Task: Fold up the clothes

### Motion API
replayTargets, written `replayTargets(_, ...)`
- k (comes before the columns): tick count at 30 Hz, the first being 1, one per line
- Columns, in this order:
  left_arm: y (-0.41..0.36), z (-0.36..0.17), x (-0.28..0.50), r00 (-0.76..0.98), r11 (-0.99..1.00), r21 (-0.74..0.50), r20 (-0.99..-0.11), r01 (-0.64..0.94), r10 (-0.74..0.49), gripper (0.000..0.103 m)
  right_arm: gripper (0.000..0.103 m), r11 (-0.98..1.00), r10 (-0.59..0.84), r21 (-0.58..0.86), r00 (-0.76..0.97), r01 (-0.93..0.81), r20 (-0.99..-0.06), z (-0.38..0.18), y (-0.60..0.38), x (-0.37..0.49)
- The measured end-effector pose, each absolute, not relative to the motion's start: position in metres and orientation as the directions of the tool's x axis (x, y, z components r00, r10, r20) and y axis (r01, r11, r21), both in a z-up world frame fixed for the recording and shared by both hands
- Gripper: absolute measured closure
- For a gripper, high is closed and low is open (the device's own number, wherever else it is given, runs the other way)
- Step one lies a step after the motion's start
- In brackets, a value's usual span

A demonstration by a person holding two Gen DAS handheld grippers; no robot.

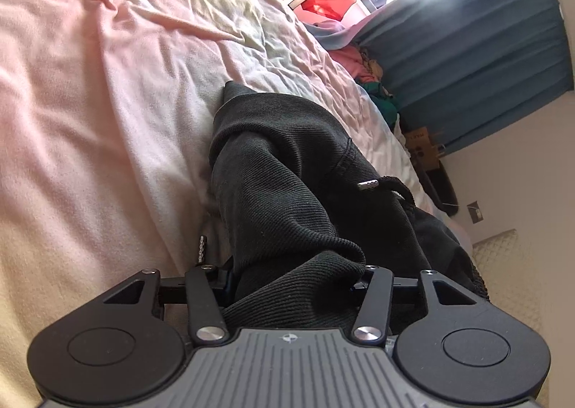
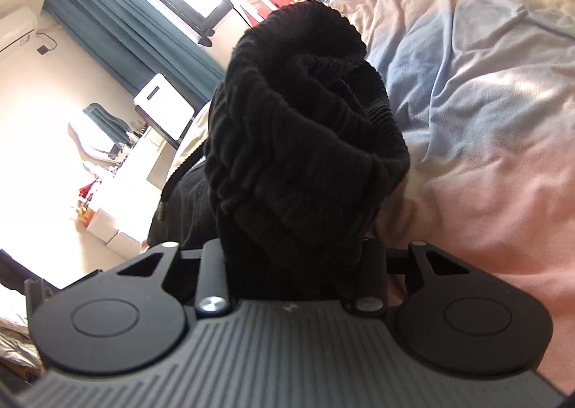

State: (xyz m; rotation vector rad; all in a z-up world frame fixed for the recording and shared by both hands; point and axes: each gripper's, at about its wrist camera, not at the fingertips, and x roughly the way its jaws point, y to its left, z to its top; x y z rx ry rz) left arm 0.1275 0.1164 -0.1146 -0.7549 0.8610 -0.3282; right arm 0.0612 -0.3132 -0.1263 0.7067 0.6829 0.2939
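Black garment (image 1: 287,171) was clamped in left tool (image 1: 294,286) and right tool (image 2: 298,264), bunched ahead of both, trailing onto bed (image 1: 107,84). Judged: fabric best pulled taut, tools spread apart, drawstring tip (image 1: 368,186) kept clear before folding.

The left gripper (image 1: 294,282) clamps a bunched black garment (image 1: 287,163), which trails ahead over the pastel bedspread (image 1: 107,84) beneath it.
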Motion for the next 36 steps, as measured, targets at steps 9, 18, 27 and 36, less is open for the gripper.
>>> replayTargets(9, 0.083, -0.044, 0.119, 0.616, 0.688, -0.726, -0.539, 0.006, -0.574, 0.056, 0.068, 0.685, 0.423, 0.728, 0.817, -0.005, -0.393, -0.069, -0.343, 0.026)
replayTargets(18, -0.026, 0.017, 0.168, 0.613, 0.689, -0.71, -0.483, 0.144, -0.625, 0.057, 0.068, 0.619, 0.334, 0.785, 0.9, 0.015, -0.28, -0.025, -0.436, 0.04)
replayTargets(27, -0.207, 0.005, 0.283, 0.579, 0.648, -0.732, -0.442, 0.209, -0.685, 0.056, 0.068, 0.631, 0.171, 0.77, 0.951, 0.095, -0.257, -0.022, -0.571, 0.108)
replayTargets(36, -0.357, -0.055, 0.36, 0.488, 0.657, -0.683, -0.476, 0.319, -0.732, 0.056, 0.068, 0.611, 0.016, 0.758, 0.954, 0.229, -0.301, -0.064, -0.689, 0.155)
